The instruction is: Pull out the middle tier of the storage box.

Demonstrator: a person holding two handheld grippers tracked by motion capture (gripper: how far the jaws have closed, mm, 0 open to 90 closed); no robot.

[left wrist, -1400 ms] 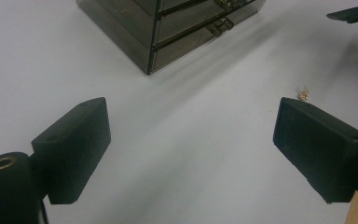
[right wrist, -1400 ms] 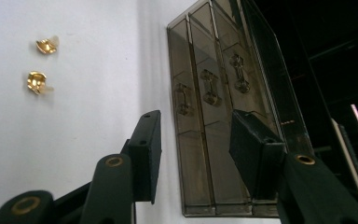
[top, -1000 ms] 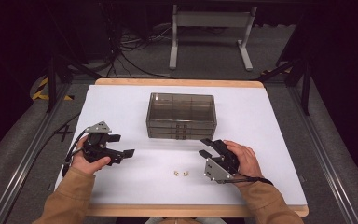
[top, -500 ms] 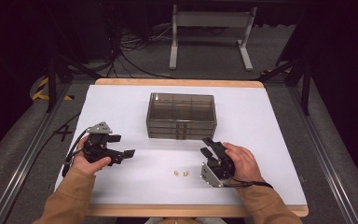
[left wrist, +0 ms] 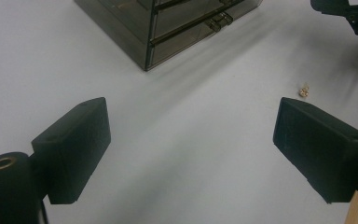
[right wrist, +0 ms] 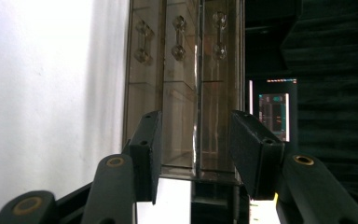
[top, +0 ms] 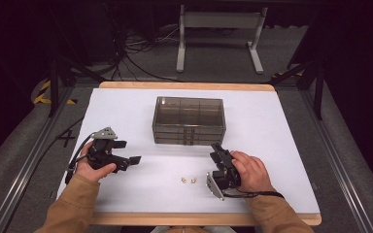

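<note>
White table [top: 126, 104] under dark surroundings — a smoky drawer box [top: 189, 119] sits at centre. Right gripper [top: 217, 151], at five o'clock from it, jaws partly open, aims at its drawers without touching. Left gripper [top: 128, 151] at seven o'clock — wide, empty.

Two tiny gold items [top: 188, 180] on table, too small to identify
</note>
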